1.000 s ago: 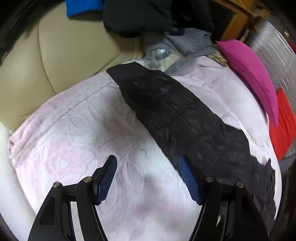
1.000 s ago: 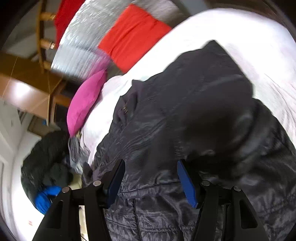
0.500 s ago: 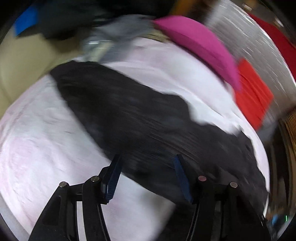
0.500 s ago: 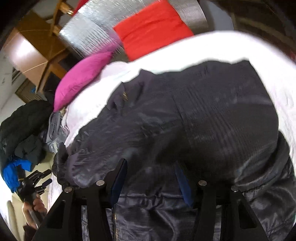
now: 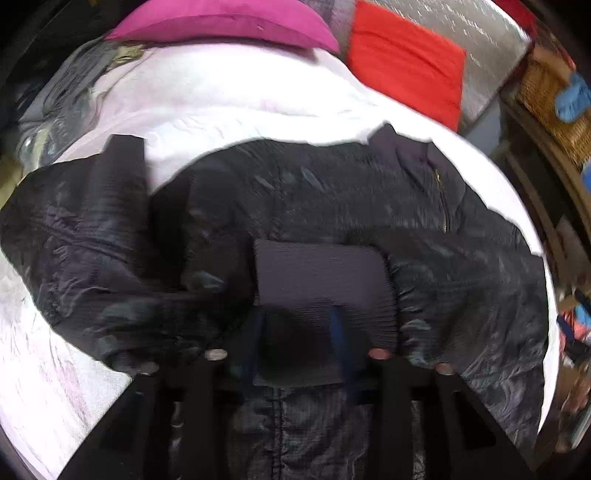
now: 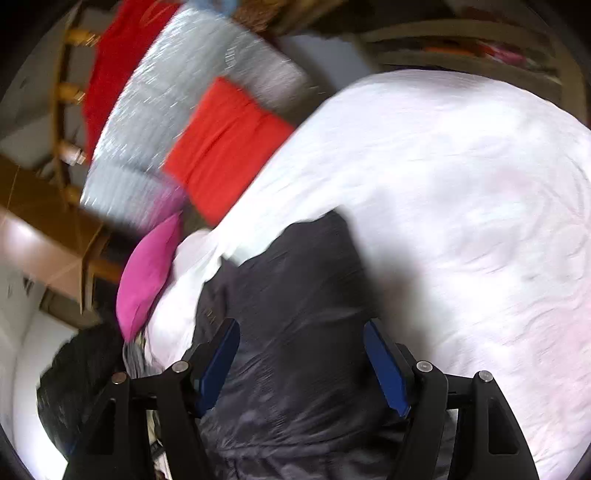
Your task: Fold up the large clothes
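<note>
A black quilted jacket [image 5: 332,199] lies spread on a pale pink bedspread [image 5: 221,99]. Its zip and collar [image 5: 439,184] point to the right. One sleeve [image 5: 74,236] stretches to the left. The other sleeve is folded over the jacket's body, and my left gripper [image 5: 299,339] is shut on its ribbed cuff [image 5: 321,280]. In the right wrist view the jacket [image 6: 295,332] fills the lower middle. My right gripper [image 6: 301,365] is open just above the fabric with nothing between its blue pads [image 6: 384,369].
A magenta pillow [image 5: 221,22] and a red cushion [image 5: 402,70] lie at the far side of the bed. A silver quilted cover [image 6: 192,92] and wooden furniture [image 6: 48,236] stand beyond. A dark pile of clothes [image 6: 74,376] sits at the left.
My left gripper swung right over the jacket and closed on the sleeve cuff. My right gripper opened wider and turned toward the jacket's edge and the bare bedspread.
</note>
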